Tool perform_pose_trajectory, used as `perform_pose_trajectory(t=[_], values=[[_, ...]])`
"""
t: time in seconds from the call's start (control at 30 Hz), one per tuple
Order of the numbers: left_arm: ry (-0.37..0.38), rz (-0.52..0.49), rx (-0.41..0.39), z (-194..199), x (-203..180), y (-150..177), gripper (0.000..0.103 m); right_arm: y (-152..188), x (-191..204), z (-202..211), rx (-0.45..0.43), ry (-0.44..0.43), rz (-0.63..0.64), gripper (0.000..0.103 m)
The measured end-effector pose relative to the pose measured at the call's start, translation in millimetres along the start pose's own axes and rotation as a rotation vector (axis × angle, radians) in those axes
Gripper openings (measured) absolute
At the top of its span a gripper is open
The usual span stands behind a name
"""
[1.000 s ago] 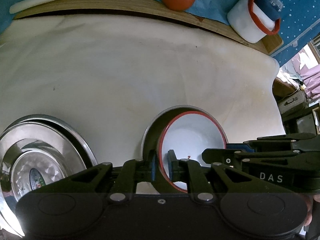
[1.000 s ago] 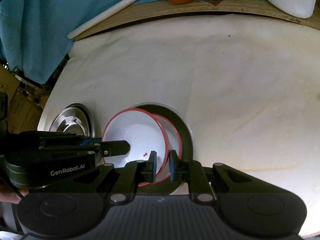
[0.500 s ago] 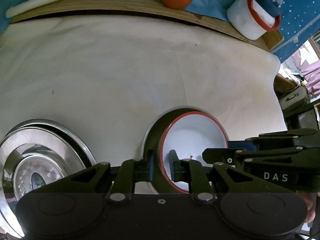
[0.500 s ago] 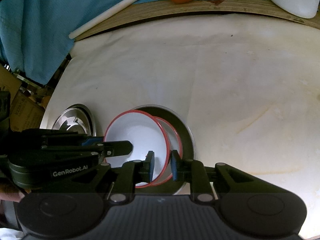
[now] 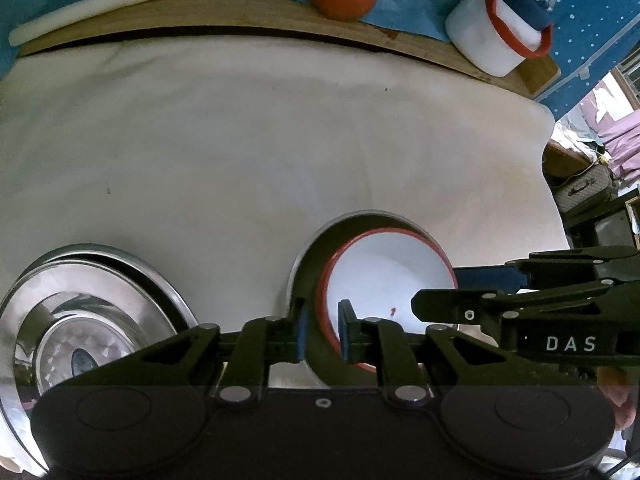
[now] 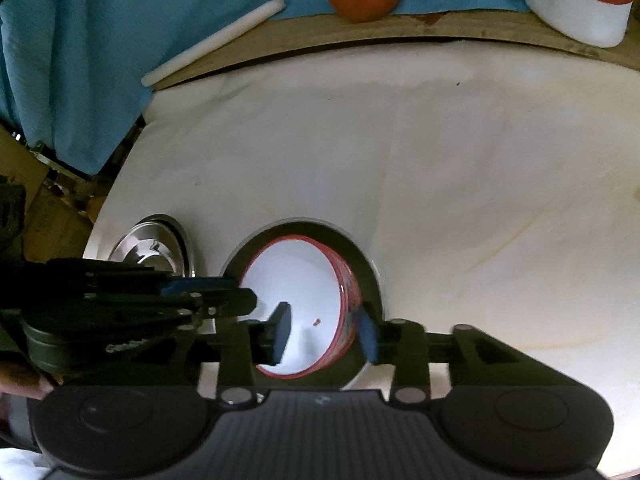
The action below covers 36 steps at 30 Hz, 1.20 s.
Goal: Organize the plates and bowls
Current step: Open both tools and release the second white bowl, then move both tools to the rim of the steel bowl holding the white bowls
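right gripper [image 5: 436, 306] marked "das" – left gripper [image 5: 322, 332] at bowl [image 5: 384, 276] rim

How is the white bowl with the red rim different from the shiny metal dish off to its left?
The white red-rimmed bowl is matte white enamel, while the metal dish is mirror-bright steel. The bowl sits nested inside a dark pan; the metal dish lies directly on the white cloth. The left hand-held gripper straddles the bowl's rim, and nothing touches the metal dish. Both are round and sit open side up.
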<state>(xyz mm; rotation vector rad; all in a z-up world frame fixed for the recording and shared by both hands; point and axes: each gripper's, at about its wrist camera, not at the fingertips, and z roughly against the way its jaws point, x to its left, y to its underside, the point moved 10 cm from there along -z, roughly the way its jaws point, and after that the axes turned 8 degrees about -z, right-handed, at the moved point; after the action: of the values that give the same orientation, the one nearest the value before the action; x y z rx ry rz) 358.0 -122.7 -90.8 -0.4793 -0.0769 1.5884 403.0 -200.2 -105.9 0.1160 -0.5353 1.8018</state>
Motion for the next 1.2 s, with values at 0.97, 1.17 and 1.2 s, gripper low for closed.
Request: perform_pose_trajectory(t=[0.97, 1.17, 1.2], values=[[-0.142, -0.140, -0.098, 35, 46, -35, 0.102, -11, -47, 52, -0.210, 0.089, -0.047, 0.103], [-0.143, -0.246, -0.007, 22, 48, -24, 0.102, -3, -60, 42, -0.194, 0.202, -0.059, 0.103], [-0.138, -0.265, 0.008, 19, 47, -22, 0.102, 0, -63, 41, -0.183, 0.198, -0.075, 0.103]])
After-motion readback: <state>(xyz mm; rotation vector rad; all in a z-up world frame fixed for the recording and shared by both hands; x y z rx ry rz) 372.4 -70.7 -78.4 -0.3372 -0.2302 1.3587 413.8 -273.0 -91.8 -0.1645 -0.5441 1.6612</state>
